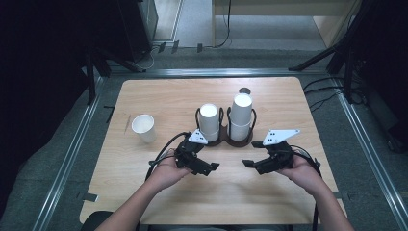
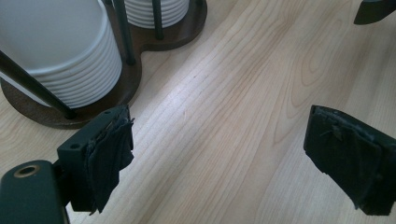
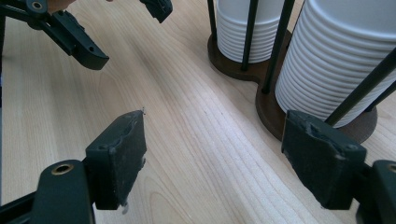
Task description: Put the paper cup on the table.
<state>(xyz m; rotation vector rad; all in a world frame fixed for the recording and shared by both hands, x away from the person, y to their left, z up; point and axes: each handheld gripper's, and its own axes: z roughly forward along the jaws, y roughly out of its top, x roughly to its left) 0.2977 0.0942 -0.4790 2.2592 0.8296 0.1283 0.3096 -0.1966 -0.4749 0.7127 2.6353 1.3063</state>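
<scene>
Two stacks of white paper cups stand upside down in a dark wooden two-post holder (image 1: 226,140) at the table's middle: a shorter stack (image 1: 209,121) on the left and a taller stack (image 1: 241,115) on the right. A single white cup (image 1: 144,127) stands upright to the left. My left gripper (image 1: 207,169) is open just in front of the holder, over bare wood (image 2: 229,158), with the shorter stack (image 2: 60,51) at its left jaw. My right gripper (image 1: 252,154) is open and empty (image 3: 219,158), with the taller stack (image 3: 341,60) beside its right jaw.
A thin wooden stick (image 1: 127,124) lies left of the single cup. A small dark disc (image 1: 245,90) sits behind the taller stack. The two grippers face each other, a short gap apart; the left gripper (image 3: 70,32) is at the right gripper view's top left.
</scene>
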